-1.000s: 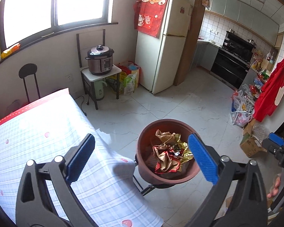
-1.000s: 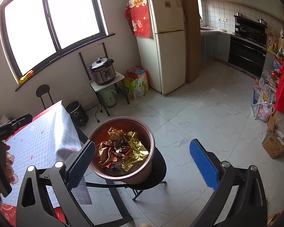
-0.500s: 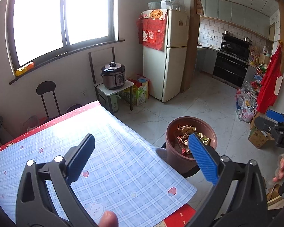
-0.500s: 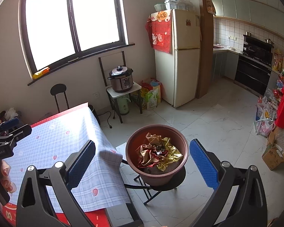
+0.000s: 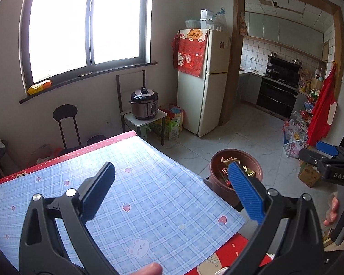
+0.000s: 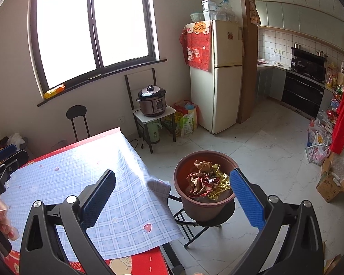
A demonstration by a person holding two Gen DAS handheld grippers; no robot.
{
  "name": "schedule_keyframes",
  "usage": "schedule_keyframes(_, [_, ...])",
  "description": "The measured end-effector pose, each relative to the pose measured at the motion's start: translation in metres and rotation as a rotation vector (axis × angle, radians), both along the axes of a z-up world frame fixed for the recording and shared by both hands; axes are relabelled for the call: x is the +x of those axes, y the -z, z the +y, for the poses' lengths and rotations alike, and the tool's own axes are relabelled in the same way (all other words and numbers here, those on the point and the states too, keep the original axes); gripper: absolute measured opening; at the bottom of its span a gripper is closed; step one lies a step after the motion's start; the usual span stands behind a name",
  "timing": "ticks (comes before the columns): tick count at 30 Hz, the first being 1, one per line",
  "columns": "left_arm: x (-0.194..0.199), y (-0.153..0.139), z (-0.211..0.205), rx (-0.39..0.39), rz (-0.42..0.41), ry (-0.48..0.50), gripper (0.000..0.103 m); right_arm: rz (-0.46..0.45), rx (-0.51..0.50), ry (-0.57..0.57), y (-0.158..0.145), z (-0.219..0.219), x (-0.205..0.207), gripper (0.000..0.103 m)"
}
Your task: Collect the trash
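Note:
A brown pot [image 6: 204,197] full of crumpled gold and red wrappers [image 6: 206,182] stands on a black folding stool [image 6: 208,223] beside the table. In the left wrist view the same pot [image 5: 217,183] shows past the table's right corner, partly behind a blue pad. My left gripper [image 5: 172,190] hangs open over the blue plaid tablecloth [image 5: 149,197], nothing between its fingers. My right gripper [image 6: 172,192] is open too, above the table's corner and the pot. The right gripper's blue tip [image 5: 328,147] shows at the left view's right edge, held by a hand.
A fridge [image 6: 217,73] with a red cover stands against the far wall. A pressure cooker [image 6: 152,100] sits on a small side table, bags beside it. A black chair [image 6: 76,119] stands under the window. Bags and a cardboard box [image 6: 330,183] line the right wall.
Both grippers have pulled back and risen from the pot. The left one went from over the pot to over the tablecloth. More of the table and room shows. Both stayed open.

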State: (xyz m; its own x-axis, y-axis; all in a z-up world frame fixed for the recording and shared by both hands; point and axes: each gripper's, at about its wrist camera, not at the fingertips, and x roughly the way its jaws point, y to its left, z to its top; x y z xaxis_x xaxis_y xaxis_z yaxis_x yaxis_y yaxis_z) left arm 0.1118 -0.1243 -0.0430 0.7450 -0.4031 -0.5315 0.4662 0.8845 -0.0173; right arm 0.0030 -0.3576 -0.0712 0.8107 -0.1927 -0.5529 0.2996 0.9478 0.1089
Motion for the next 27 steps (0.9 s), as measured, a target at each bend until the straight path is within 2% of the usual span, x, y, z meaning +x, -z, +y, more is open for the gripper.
schedule_keyframes(11, [0.001,-0.007,0.027,-0.021,-0.006,-0.007,0.097,-0.020,-0.014,0.030,-0.009,0.015,-0.005,0.098])
schedule_keyframes(27, [0.003,-0.010,0.029,-0.022,-0.004,-0.033,0.097,-0.018,-0.027,0.033,-0.011,0.023,-0.002,0.098])
